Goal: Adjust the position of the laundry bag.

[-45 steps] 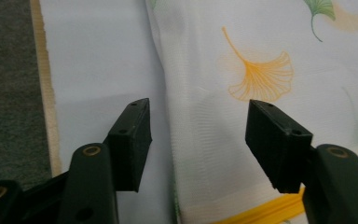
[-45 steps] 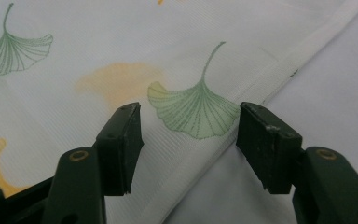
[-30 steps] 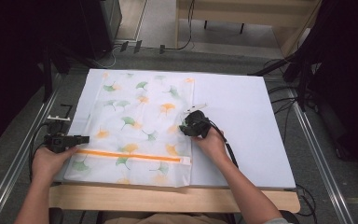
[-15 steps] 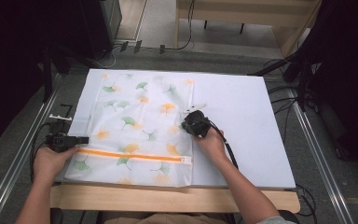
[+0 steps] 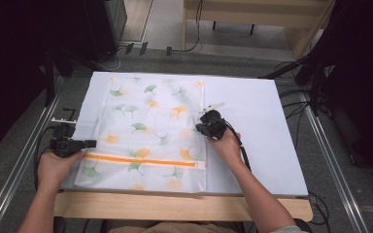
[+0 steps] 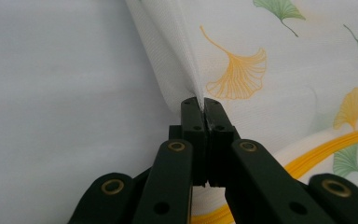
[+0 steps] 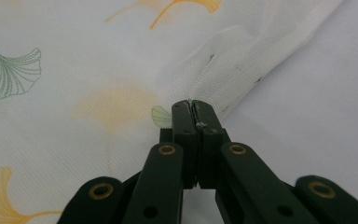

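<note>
Because the mesh laundry bag (image 5: 148,131) was thin, soft netting, it looked very light and limp, likely to sag and fold rather than hold any shape, though not fragile or slippery. It lay flat on the white counter (image 5: 262,131) between the two claws. The left claw (image 5: 91,143) had just been closing and was clamped on the bag's left edge, a pinch of netting puckered up between its jaws (image 6: 186,70). The right claw (image 5: 199,128) had likewise just been closing and was clamped on the right edge (image 7: 223,65). Those opposite side edges seemed the sensible holds. The bag's long axis ran away from the person, its orange zipper (image 5: 141,161) lying crosswise on the person's side of both claws.
</note>
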Demonstrator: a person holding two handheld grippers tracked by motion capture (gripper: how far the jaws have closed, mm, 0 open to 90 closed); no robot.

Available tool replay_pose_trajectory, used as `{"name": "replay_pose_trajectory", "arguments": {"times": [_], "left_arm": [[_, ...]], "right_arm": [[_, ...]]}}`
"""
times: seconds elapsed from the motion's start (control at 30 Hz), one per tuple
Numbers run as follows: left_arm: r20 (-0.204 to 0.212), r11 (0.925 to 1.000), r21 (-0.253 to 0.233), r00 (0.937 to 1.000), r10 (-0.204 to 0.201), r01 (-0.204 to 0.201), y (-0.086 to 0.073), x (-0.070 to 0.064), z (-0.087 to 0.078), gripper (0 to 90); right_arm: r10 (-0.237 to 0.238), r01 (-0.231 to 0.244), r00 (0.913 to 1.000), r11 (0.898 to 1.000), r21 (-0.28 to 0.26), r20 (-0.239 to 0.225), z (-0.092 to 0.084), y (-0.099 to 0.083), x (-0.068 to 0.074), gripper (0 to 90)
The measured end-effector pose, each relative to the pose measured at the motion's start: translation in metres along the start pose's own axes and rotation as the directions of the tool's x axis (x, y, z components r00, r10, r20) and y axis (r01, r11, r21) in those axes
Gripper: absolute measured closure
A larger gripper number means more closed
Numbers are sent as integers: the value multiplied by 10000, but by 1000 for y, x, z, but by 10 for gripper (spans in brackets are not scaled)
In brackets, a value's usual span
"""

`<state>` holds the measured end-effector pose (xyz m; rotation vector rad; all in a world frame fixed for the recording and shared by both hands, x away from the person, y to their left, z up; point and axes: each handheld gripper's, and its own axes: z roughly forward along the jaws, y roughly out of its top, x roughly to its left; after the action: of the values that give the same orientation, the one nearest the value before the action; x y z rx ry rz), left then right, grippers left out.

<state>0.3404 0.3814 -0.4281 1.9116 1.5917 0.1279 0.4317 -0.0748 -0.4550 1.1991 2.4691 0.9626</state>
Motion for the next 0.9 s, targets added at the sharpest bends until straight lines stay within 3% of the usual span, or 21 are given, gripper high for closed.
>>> {"name": "replay_pose_trajectory", "arguments": {"times": [0.33,0.6,0.9], "left_arm": [[431,9991,20,9982,424,-425,7,-25,12,897],[769,9956,192,9930,896,-913,12,-55,29,894],[1030,9922,274,9877,1180,-1214,17,-72,42,894]], "right_arm": [[446,-448,9989,9989,99,171,-17,-6,-30,900],[911,-913,9949,9958,28,441,-31,-15,-57,900],[1140,-1146,9919,9934,66,561,-37,-24,-77,900]]}}
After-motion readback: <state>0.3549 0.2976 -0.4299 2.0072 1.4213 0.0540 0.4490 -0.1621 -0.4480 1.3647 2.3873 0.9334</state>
